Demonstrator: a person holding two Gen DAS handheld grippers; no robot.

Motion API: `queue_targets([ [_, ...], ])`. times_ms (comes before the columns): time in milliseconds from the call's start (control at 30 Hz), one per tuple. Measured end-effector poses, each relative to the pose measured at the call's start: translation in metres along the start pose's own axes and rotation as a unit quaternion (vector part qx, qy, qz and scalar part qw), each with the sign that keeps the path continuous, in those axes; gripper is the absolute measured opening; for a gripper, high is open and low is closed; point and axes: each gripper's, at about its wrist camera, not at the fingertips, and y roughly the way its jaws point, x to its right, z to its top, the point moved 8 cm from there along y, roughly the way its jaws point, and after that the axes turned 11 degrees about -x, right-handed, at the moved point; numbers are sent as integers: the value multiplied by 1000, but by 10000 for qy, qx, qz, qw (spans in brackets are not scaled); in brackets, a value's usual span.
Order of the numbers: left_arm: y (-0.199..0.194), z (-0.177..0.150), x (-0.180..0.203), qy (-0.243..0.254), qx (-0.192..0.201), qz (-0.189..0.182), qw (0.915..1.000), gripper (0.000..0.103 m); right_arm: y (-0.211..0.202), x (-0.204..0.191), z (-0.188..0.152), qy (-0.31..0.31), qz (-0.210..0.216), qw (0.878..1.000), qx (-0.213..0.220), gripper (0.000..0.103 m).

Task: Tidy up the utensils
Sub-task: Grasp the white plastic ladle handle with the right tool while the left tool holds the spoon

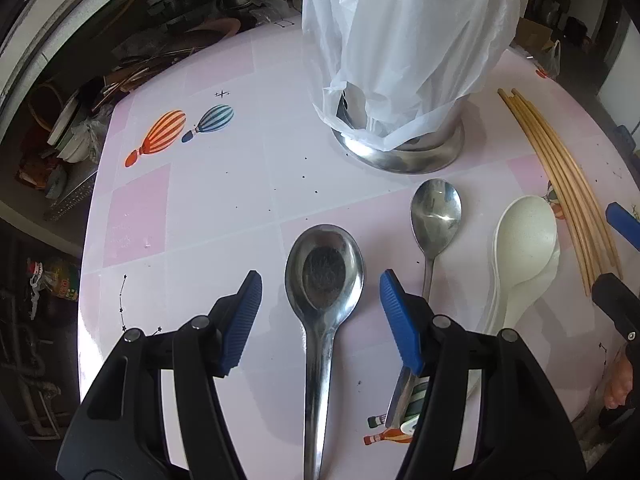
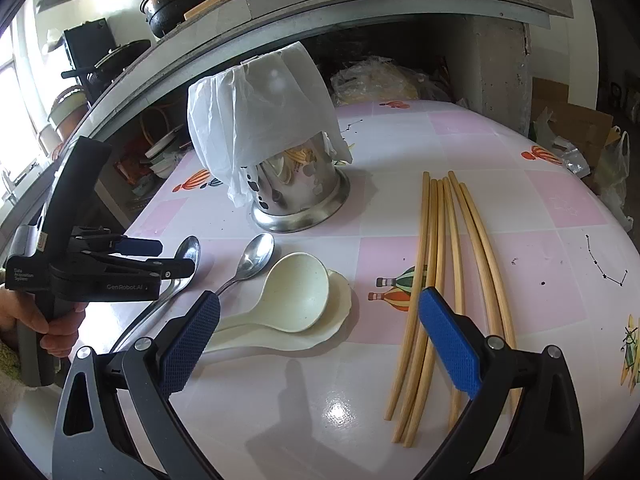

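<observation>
On the pink-and-white checked tablecloth (image 1: 192,184), printed with striped hot-air balloons, the utensils are laid out in a rough row in front of a steel utensil holder (image 1: 400,148). The holder is cylindrical with a flared polished base and oval cut-outs in its wall, and its upper part is draped with a thin, crumpled white plastic bag (image 1: 404,40).

A large stainless-steel spoon (image 1: 324,284) is seen lying flat, bowl upward and toward the holder, its handle running back between the fingers of the left gripper (image 1: 320,312). The blue ribbed pads (image 1: 244,320) are spread wide on either side of the bowl, and nothing is gripped; whether they touch the cloth cannot be told. A darker, dull patch is visible in the bowl's centre. Just to its right a smaller steel spoon (image 1: 436,208) is placed, bowl up and brightly reflective.

Further right, two cream plastic spoons (image 2: 296,300) are stacked one upon the other, deep-bowled, matte and faintly speckled. Beside them a bundle of bamboo chopsticks (image 2: 440,240) is laid, pale tan, long and round, with tips fanned slightly apart at the far end.

The right gripper (image 2: 320,340) is held above the table with its blue textured pads released and empty, one finger over the cream spoon handles, the other over the chopsticks.
</observation>
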Motion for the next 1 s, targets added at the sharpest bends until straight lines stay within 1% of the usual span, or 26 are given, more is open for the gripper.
queue_targets([
  [267, 17, 1, -1, -162, -243, -136, 9995, 58, 4, 3, 2, 17, 18, 10000, -43, 97],
  [333, 21, 0, -1, -219, -294, -156, 9992, 55, 4, 3, 2, 13, 7, 10000, -46, 97],
  [400, 21, 0, -1, -272, -270, -221, 9990, 51, 4, 4, 2, 23, 1, 10000, -61, 97],
  [567, 19, 2, 0, -337, -183, -300, 9988, 43, 5, 8, 3, 47, -15, 10000, -70, 97],
  [733, 19, 2, 1, -444, -107, -366, 9983, 43, -1, 7, 5, 31, 74, 10000, 32, 97],
  [833, 19, 3, 1, -451, -64, -358, 9983, 43, -6, 5, 7, 29, 242, 9996, 114, 97],
  [933, 20, 3, -1, -480, -16, -391, 9981, 43, -9, -1, 9, -26, 455, 9989, 141, 90],
  [1000, 21, 1, -4, -494, 15, -395, 9980, 43, -9, -6, 9, -71, 622, 9980, 106, 82],
])
